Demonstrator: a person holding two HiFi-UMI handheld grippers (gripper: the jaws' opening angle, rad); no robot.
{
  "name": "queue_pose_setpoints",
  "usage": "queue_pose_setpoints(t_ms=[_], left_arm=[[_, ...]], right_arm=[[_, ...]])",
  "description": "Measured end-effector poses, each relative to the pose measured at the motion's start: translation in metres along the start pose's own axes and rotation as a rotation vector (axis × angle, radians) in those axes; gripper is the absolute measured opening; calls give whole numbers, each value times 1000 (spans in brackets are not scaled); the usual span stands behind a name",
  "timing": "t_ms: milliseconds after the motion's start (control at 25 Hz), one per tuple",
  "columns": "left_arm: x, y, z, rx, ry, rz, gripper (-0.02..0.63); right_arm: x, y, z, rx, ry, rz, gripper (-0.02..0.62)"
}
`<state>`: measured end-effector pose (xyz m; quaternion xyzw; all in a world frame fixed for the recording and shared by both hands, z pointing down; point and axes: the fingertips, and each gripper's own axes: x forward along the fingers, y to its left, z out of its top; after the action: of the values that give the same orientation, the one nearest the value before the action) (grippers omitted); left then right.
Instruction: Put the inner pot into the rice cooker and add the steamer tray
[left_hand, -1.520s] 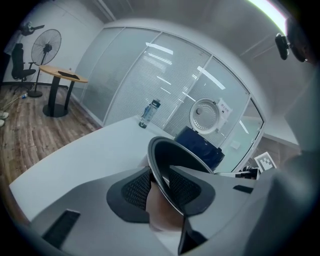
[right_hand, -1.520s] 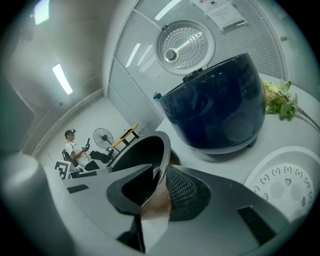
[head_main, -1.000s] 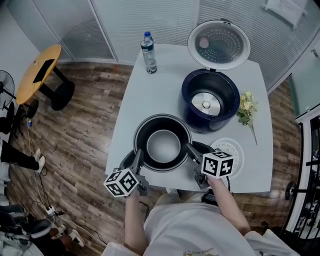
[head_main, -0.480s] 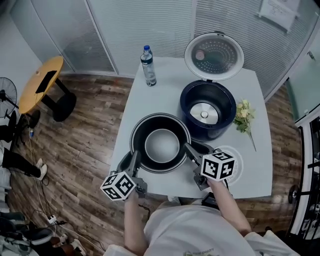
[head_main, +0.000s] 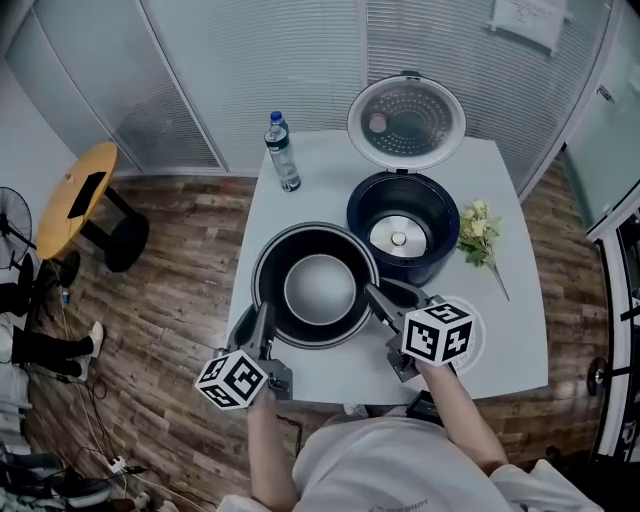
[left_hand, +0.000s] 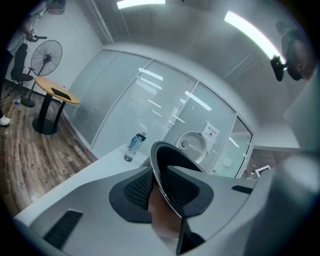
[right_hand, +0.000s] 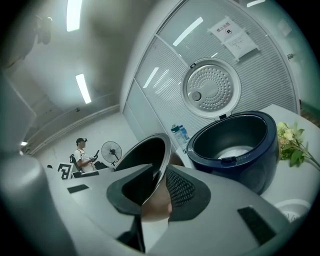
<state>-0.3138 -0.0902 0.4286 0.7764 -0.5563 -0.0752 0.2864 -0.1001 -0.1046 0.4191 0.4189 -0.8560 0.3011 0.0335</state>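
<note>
Both the left claw (head_main: 262, 316) and the right claw (head_main: 376, 297) grip opposite sides of the inner pot (head_main: 318, 290) at its rim, near the open rice cooker (head_main: 403, 226) on the counter (head_main: 300, 205).

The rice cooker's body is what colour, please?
The rice cooker is dark blue, seen best in the right gripper view.

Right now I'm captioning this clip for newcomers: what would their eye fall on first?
The black inner pot, gripped at opposite sides of its rim by the left gripper and the right gripper, fills the middle near the white table's front edge. Beyond it to the right stands the dark blue rice cooker, its lid swung open and no pot inside.
</note>
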Motion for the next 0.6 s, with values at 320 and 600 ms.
queue_pose_setpoints(t_ms=[320, 600], left_arm=[[-4, -16, 25, 22, -38, -46, 91], [-5, -36, 35, 34, -56, -96, 91]], right_arm=[[-14, 17, 24, -34, -71, 1, 94], [-35, 25, 43, -59, -119, -9, 94]])
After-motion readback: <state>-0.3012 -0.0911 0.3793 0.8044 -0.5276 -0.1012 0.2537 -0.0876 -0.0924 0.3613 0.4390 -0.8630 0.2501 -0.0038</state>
